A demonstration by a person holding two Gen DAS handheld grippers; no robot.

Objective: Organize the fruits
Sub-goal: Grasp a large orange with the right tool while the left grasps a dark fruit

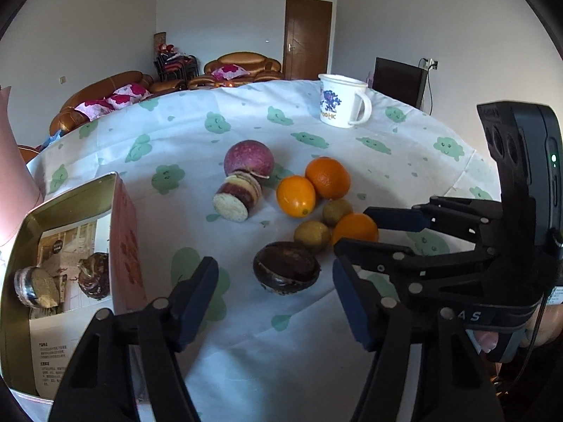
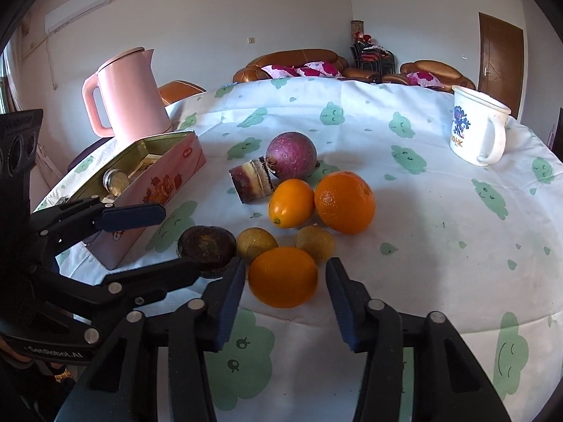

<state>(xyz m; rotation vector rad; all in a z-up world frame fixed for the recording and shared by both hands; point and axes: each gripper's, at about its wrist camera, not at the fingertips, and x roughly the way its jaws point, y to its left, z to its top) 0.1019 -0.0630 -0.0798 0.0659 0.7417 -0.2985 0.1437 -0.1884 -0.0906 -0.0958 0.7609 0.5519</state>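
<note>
Both claws hang above the worktop with their fingers spread wide and nothing between them, so this looks like the reach-in before a pick. The right claw is lined up on the nearest orange, which sits just ahead of its blue pads in the right wrist view; the left claw points at the dark round fruit lying between its fingertips and the pile. The remaining fruit clusters mid-cloth: a second orange at about 1 o'clock from the nearest one, a smaller oval orange at 12 o'clock, two dull green-brown fruits touching the nearest orange at 10 and 1 o'clock, and a purple round fruit farther back with a cut cane segment leaning by it. The likely next move is for the right claw to advance until the pads flank the orange at its widest, then close gently, since its neighbours touch it and could roll. Only the left wrist view looks down into the open tin at 9 o'clock, showing a cane piece and a dark fruit already inside; only the right wrist view shows the pink kettle whole behind that tin. The white mug stands well apart at 2 o'clock.
</note>
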